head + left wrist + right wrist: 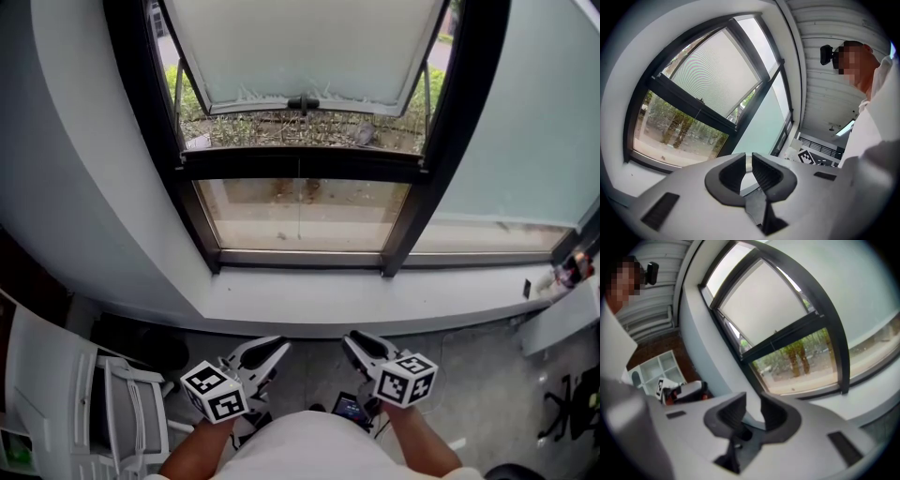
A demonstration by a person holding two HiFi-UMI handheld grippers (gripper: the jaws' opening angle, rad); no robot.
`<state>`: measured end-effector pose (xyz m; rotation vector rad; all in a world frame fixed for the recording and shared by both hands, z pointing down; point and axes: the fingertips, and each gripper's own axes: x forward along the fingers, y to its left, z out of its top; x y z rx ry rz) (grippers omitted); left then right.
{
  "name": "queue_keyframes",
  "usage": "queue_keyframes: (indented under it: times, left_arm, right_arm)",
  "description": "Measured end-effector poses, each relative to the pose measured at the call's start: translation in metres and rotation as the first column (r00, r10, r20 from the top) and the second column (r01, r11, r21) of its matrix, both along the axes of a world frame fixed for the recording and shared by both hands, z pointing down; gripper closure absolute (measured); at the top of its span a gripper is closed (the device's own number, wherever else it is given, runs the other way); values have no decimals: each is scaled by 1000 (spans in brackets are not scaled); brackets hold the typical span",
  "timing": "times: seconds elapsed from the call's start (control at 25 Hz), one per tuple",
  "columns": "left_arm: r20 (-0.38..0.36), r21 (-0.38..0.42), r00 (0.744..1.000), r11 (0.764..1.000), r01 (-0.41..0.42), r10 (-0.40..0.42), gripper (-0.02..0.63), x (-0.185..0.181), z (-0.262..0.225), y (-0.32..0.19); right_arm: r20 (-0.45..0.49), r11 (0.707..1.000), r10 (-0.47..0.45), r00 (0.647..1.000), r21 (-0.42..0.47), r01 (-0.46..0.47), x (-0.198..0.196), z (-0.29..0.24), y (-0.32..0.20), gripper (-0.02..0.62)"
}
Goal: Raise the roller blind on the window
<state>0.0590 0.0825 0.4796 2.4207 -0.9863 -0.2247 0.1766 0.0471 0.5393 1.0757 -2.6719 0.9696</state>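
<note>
Head view looks steeply down on a tall black-framed window (300,164) set in a pale grey wall. A pale, finely woven roller blind (309,47) covers the upper pane, and its lower edge hangs just above the black crossbar (300,161). Greenery shows through the narrow strip between the blind's edge and the crossbar. Below the crossbar the clear lower pane (300,214) looks out on bare ground. To the right of the frame is a frosted pale green glass panel (525,122). A white window sill (375,300) runs along the bottom of the window.

The left claw (279,347) and the right claw (349,341) are held side by side low in the frame. Both are below the sill and well apart from the blind, and each carries a white cube with black square markers. They are over the grey floor (469,375), with a white slatted rack (122,403) at the left.

In the left gripper view the dark ribbed jaws stand only slightly apart, and nothing is between them. In the right gripper view the jaws stand wider apart, also with nothing between them. The blind and the window frame show beyond the jaws in both views.
</note>
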Motion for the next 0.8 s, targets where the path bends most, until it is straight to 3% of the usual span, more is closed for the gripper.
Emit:
queue_keyframes:
  times: [0.8]
  left_arm:
    - [-4, -4, 995, 995, 103, -103, 561, 25, 6, -11]
  right_arm:
    - [23, 996, -83, 996, 11, 83, 23, 0, -24, 506]
